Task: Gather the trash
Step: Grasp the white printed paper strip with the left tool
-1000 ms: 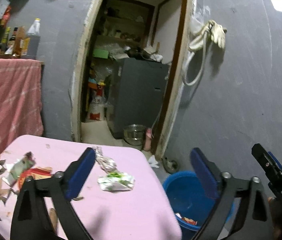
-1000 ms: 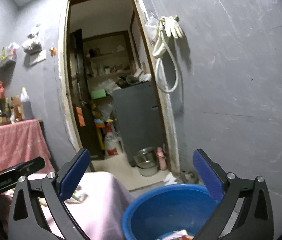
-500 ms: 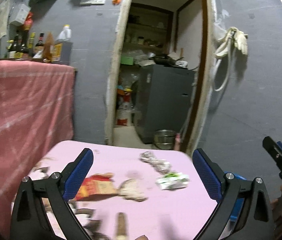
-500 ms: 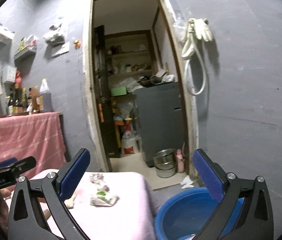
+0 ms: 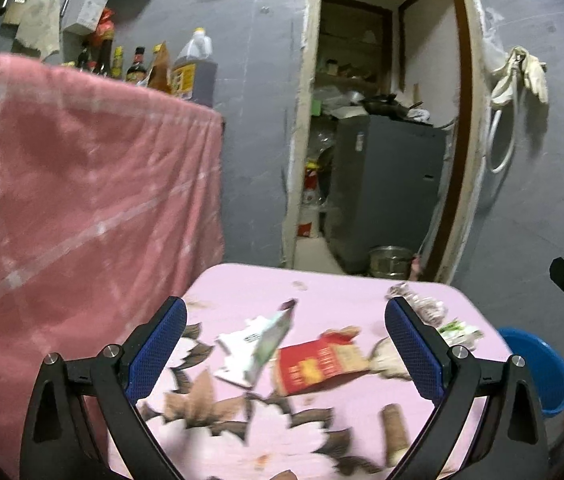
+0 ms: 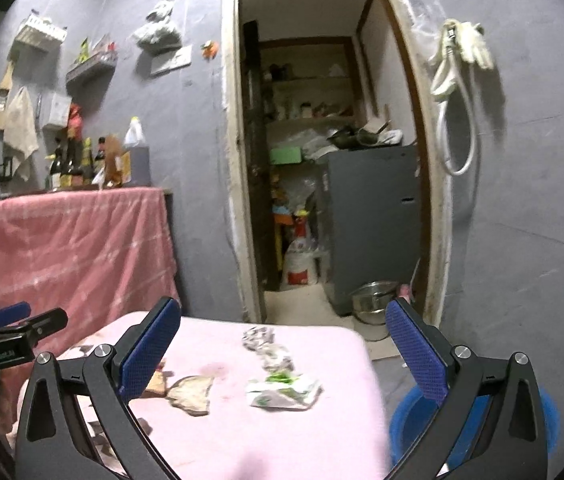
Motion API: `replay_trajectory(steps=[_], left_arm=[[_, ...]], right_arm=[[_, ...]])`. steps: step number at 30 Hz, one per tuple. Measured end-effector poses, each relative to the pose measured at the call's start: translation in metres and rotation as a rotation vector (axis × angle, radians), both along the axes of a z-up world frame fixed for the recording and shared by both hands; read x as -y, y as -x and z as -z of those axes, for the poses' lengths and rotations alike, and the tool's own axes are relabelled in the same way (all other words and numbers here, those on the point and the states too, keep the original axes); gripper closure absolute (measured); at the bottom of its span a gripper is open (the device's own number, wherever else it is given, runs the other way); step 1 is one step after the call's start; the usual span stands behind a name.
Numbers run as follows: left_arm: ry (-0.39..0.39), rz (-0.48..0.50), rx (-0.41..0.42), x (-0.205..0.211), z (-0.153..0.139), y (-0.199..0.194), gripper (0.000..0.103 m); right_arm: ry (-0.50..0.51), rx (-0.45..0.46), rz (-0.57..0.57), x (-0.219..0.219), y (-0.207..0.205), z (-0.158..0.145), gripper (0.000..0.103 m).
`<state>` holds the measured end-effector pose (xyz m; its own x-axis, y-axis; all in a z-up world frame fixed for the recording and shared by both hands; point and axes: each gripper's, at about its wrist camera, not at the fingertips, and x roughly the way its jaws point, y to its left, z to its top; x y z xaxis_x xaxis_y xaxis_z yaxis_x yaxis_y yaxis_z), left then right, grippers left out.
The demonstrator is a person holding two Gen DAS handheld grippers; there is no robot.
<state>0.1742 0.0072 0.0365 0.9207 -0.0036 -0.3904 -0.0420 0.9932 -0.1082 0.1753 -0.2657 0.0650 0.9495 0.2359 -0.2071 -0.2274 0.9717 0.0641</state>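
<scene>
Table (image 5: 242, 280): low, pink cloth on top, trash scattered over it; seen from both wrist cams.
Pink curtain (image 5: 82, 184): hangs on counter left of table; sauce bottles (image 5: 138, 66) and oil jug (image 5: 194, 68) on top.
Doorway (image 6: 322, 160): behind table, grey fridge (image 6: 370, 224) inside, steel pot (image 6: 374, 296) on floor by it.
Blue basin (image 5: 538, 364): on floor just right of table; also low right in R cam (image 6: 406, 424).
L gripper (image 5: 284, 346): jaws wide open, nothing between them; hovers over table's trash, red packet framed between fingers.
R gripper (image 6: 282, 354): jaws wide open, empty; above table's near right part, white-green wrapper in the gap.
Red packet (image 5: 318, 364): flat, mid-table, torn at top.
White-green pouch (image 5: 266, 344): just left of red packet, tilted up.
White-green wrapper (image 6: 282, 392): crumpled, near table's right edge, close to basin side.
Foil wad (image 6: 260, 338): far edge, just behind wrapper.
Brown paper scraps (image 5: 202, 400): many, near left side; blurry.
Brown cylinder (image 5: 394, 432): small, lies near right, apart from packet.
</scene>
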Motion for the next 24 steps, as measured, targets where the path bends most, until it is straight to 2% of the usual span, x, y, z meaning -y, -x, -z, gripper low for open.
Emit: replay_trajectory(steps=[10,16,18,20,24], left_arm=[[0.050,-0.002,-0.135,-0.035,0.027,-0.025,0.006],[0.060,0.030,-0.194,-0.039,0.037,-0.043,0.007],[0.064,0.047,-0.211,-0.039,0.041,-0.048,0.012],[0.072,0.070,-0.241,-0.039,0.045,-0.053,0.026],[0.106,0.116,-0.290,-0.040,0.051,-0.062,0.043]], right_arm=[[0.078,-0.147,-0.090,-0.042,-0.037,0.020,0.000],[0.114,-0.300,-0.154,-0.060,-0.066,0.041,0.000],[0.124,-0.356,-0.168,-0.065,-0.075,0.049,0.000],[0.136,-0.407,-0.187,-0.067,-0.081,0.057,0.000],[0.158,-0.505,-0.227,-0.074,-0.090,0.074,0.003]])
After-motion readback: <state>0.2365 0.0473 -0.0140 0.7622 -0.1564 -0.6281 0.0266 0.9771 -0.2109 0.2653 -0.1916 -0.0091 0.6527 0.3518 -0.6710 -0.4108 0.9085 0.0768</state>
